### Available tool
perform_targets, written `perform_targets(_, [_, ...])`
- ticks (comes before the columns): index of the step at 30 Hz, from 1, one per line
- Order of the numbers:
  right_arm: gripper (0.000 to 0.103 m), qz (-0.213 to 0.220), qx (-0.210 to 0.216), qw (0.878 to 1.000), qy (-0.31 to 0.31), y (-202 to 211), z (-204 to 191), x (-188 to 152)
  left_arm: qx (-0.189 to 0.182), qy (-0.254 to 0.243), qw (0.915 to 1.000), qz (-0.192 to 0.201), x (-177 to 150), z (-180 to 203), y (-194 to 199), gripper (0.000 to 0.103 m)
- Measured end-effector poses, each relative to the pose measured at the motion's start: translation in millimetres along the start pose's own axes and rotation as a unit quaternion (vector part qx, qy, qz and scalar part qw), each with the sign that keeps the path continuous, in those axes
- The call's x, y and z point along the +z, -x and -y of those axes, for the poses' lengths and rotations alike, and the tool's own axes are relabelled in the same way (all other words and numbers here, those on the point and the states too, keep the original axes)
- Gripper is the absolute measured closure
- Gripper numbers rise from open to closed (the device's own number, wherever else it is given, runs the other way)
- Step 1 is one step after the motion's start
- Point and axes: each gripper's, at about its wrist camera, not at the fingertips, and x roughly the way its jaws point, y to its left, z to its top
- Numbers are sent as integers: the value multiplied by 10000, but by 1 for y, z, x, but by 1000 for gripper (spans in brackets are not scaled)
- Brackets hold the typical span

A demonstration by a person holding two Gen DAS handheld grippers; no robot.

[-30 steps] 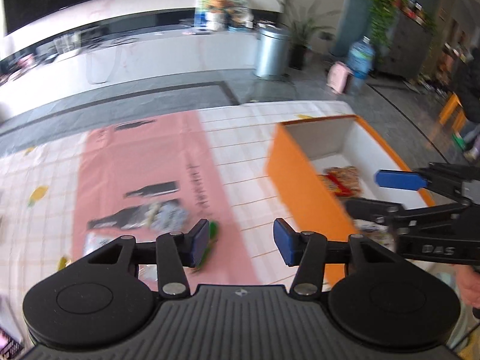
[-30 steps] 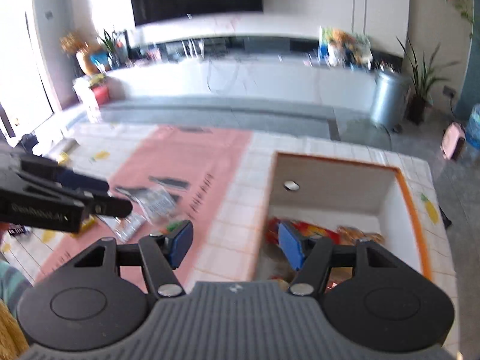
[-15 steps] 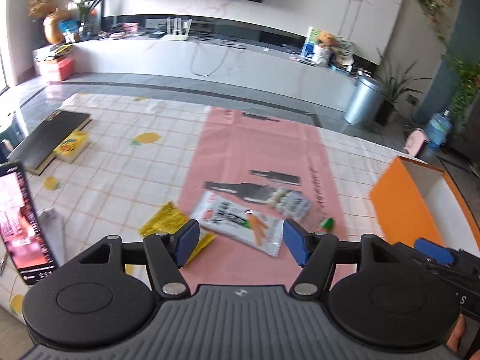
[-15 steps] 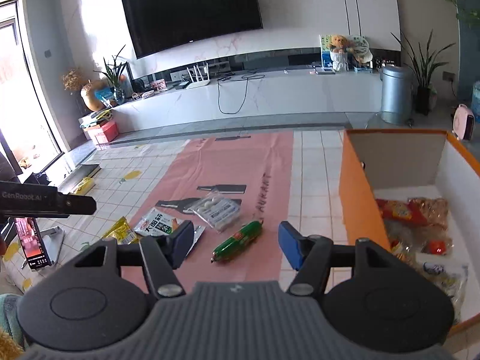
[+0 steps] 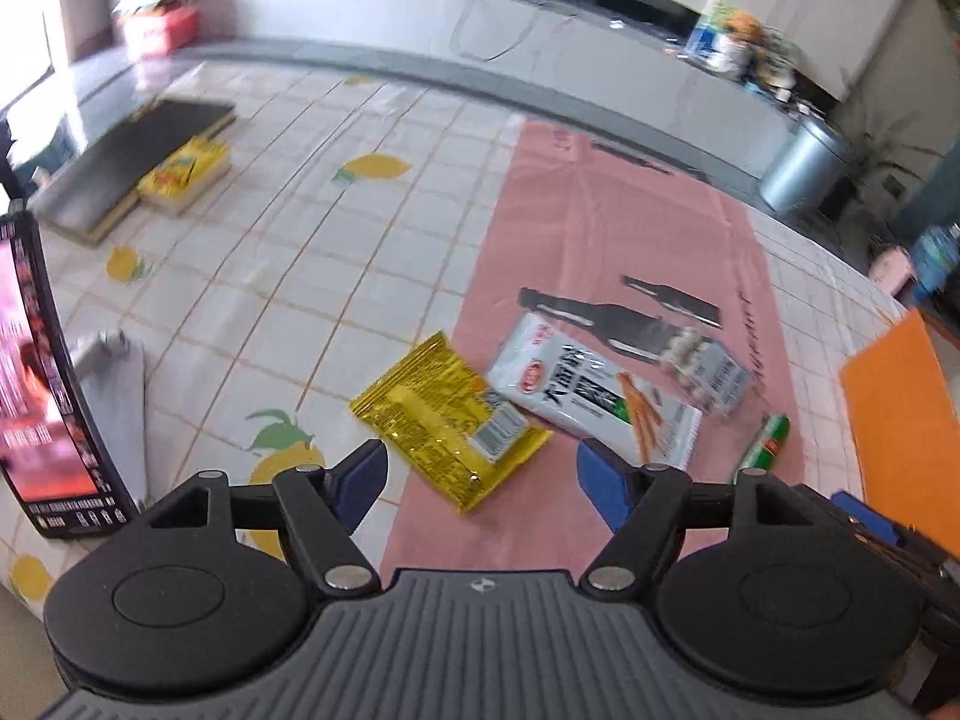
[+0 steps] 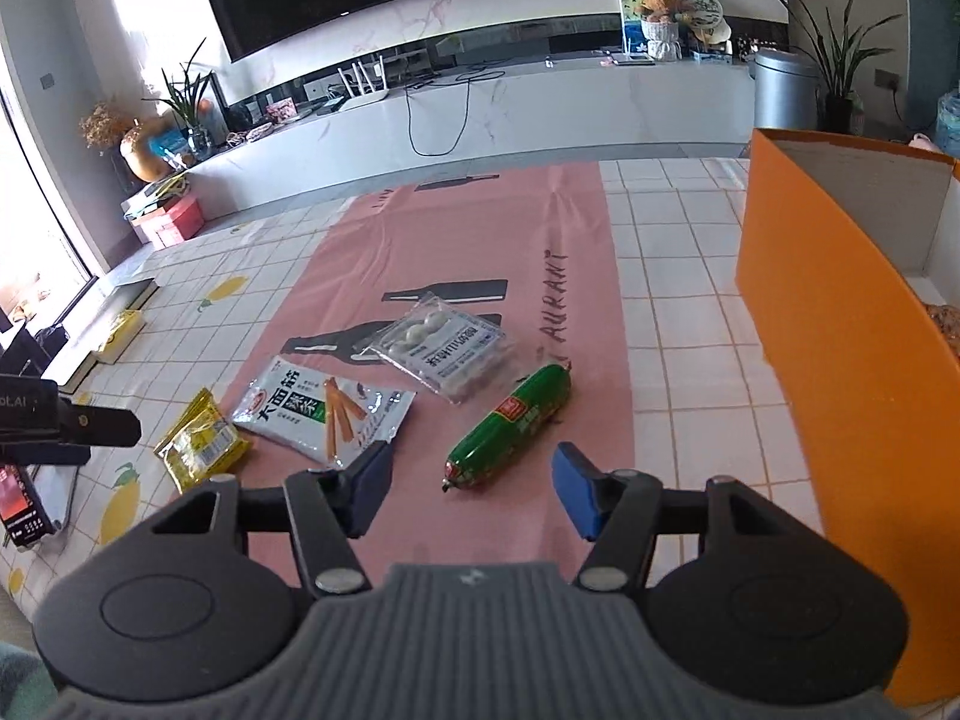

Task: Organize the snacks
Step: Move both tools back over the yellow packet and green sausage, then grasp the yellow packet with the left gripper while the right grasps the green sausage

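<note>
Four snacks lie on the surface (image 6: 672, 276); left tongs (image 5: 480, 474) are opening over the yellow packet (image 5: 447, 420), right tongs (image 6: 468, 489) wide, empty, near the green sausage (image 6: 510, 417).

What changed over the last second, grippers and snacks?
Both grippers swung from the orange box to the loose snacks. Left gripper, jaws opening, faces the yellow packet; right gripper faces the green sausage. Neither holds anything. The snacks did not move.
</note>
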Motion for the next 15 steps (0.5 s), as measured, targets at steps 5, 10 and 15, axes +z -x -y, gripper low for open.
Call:
perform_targets(5, [45, -137, -249, 9995, -154, -31, 2, 14, 276, 946, 9949, -192, 6, -14, -29, 18])
perform_targets(10, [49, -397, -459, 9976, -333, -58, 2, 19, 194, 1653, 9855, -315, 10, -18, -51, 18])
perform_targets(15, [53, -377, -572, 9974, -199, -70, 0, 17, 390, 1714, 9842, -215, 13, -12, -65, 17])
